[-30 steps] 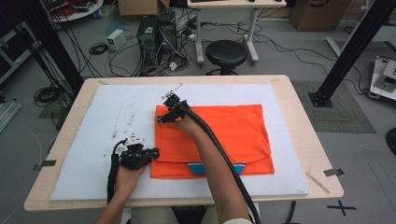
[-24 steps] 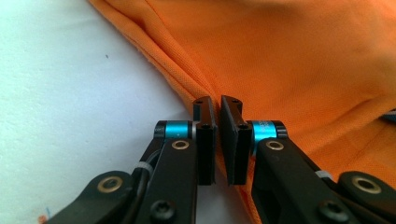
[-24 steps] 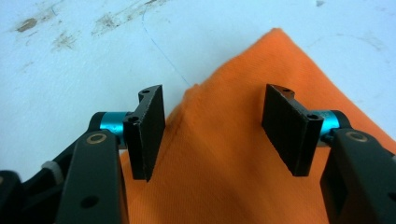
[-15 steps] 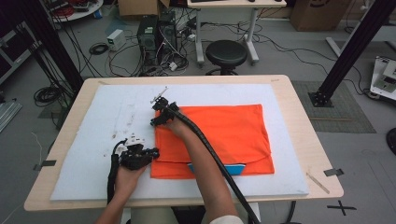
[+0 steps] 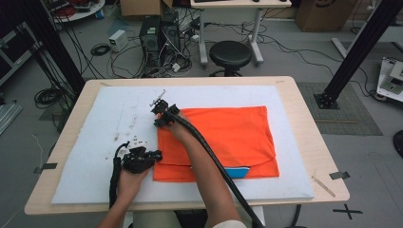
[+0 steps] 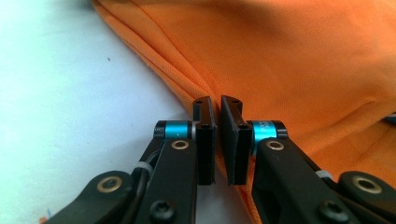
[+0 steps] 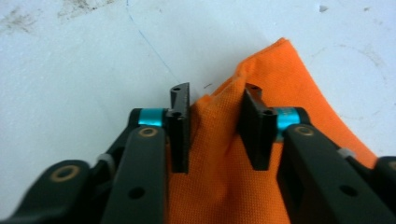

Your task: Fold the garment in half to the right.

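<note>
No writing can be read on the orange cloth (image 5: pixel 223 142), on either gripper or on the white mat (image 5: pixel 85 156) beneath them.

Taking the cloth as the landmark: it lies spread flat on the mat, and at its near edge a blue patch (image 5: pixel 236 172) peeks out from under the fold. Nearest the person, the left gripper (image 5: pixel 153 156) sits at the cloth's near left corner, the forearm coming straight up from the table's near edge and the hand low on the mat. In the left gripper view its jaws are clenched almost together on the cloth's folded edge (image 6: pixel 212 95), which runs into the narrow gap between them. It lies where it lay a second ago.

Farther off, the right forearm reaches diagonally across the cloth to its far left corner, where the right gripper (image 5: pixel 159 121) points down at the hem. A second ago this gripper sat a little farther in over the cloth; since then it has slid to that corner. Its jaws have just been closing, and in the right gripper view a raised ridge of cloth (image 7: pixel 217 121) is bunched between them, both pads touching the fabric.
</note>
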`<move>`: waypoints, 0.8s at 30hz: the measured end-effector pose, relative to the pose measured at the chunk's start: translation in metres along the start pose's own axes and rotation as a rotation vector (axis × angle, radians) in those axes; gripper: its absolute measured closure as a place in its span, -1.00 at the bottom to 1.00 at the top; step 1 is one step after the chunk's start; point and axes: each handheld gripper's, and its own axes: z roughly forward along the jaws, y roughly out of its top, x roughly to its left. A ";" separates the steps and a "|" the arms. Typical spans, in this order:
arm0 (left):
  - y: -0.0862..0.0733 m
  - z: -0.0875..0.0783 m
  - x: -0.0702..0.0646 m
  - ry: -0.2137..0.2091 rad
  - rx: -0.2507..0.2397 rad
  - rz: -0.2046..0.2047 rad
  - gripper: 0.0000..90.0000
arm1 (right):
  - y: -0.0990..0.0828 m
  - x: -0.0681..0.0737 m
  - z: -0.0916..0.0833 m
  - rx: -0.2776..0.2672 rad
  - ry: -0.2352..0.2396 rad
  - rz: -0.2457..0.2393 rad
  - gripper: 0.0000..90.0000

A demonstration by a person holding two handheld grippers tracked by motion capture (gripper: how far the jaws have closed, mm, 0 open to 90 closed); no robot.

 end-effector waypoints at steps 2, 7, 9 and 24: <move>0.000 0.000 0.000 0.001 -0.002 0.000 0.87 | 0.000 0.001 0.000 0.000 -0.011 -0.005 0.65; 0.000 0.000 0.000 0.008 -0.008 0.003 0.87 | -0.001 0.003 -0.001 -0.008 -0.038 0.005 0.79; 0.000 0.000 0.000 0.009 -0.012 0.004 0.87 | -0.001 0.004 -0.002 -0.011 -0.047 0.008 0.81; 0.022 -0.006 -0.009 -0.143 -0.107 -0.053 0.88 | -0.012 -0.021 -0.049 -0.113 -0.023 0.068 0.81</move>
